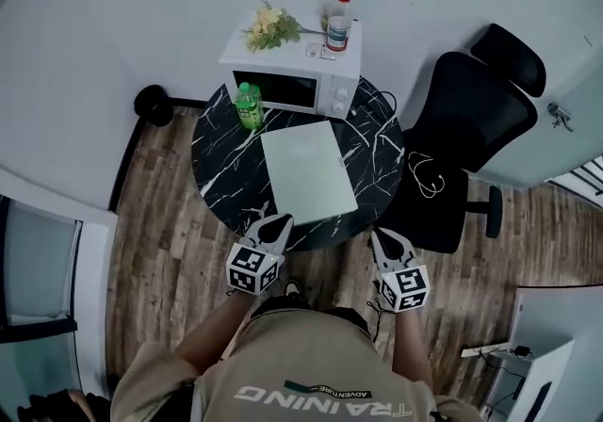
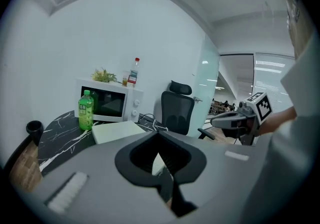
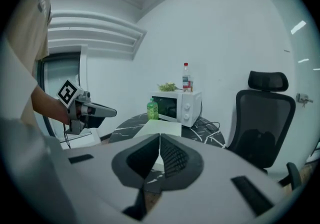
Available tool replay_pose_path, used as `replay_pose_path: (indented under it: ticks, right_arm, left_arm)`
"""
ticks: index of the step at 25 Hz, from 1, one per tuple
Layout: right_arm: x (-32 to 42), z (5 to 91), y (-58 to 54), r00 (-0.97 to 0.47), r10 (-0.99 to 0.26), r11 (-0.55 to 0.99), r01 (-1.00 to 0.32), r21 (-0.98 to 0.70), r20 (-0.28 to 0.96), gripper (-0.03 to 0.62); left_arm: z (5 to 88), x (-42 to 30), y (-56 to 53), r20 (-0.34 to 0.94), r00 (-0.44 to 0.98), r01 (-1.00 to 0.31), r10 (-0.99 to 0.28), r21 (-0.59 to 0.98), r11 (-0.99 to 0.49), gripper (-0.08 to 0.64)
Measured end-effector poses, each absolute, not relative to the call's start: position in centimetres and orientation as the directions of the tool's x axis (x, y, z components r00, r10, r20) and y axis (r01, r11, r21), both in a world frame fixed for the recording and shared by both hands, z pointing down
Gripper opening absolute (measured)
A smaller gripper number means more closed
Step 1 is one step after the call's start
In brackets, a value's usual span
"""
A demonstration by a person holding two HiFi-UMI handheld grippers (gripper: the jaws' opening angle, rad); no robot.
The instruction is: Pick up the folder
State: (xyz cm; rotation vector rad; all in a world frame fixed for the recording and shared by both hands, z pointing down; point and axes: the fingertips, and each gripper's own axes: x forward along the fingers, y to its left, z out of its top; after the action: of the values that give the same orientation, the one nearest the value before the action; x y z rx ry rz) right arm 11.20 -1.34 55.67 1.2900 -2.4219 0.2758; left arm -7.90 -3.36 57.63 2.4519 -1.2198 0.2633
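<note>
Round black marble table [image 1: 221, 175], centre frame, on a wood-plank floor [image 1: 160, 260]. White microwave [image 1: 292, 67] at the table's upper edge against the wall. On top of it: yellow flowers [image 1: 270, 27] to the left, a clear red-capped bottle [image 1: 339, 23] upright to the right. Green bottle [image 1: 249, 105] upright just before the microwave's left corner. Black office chair [image 1: 471, 119] right of the table, a white cable [image 1: 426, 175] on its seat. Small black round container [image 1: 153, 105] left of the table.
</note>
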Motion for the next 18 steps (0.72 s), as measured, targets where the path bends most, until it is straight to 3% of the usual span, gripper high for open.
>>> replay_pose_path:
  ticks: [3,9,18]
  right_arm:
    - [9.5,56.2,-3.6,-0.49,-0.756,0.566,-0.822,0.057,0.434,0.009]
    - [7.9,57.8,-9.0,-0.562,-0.686,0.626,-0.78,-0.018,0.463,0.009]
    - [5.4,61.1,-19.9,-0.697,-0.514,0.768,-0.634,-0.094,0.5,0.009]
  left_arm:
    - [58.1,-9.8,-6.2,0.338,0.578,-0.816,-0.743,0.262,-0.516,0.006]
    - [59.1,-12.5,-9.3,0.363,0.505,-0.861,-0.783,0.282,-0.424,0.006]
    - [61.7,-14.4,-14.7,0.462,0.303,-0.943,-0.834,0.27,-0.192,0.006]
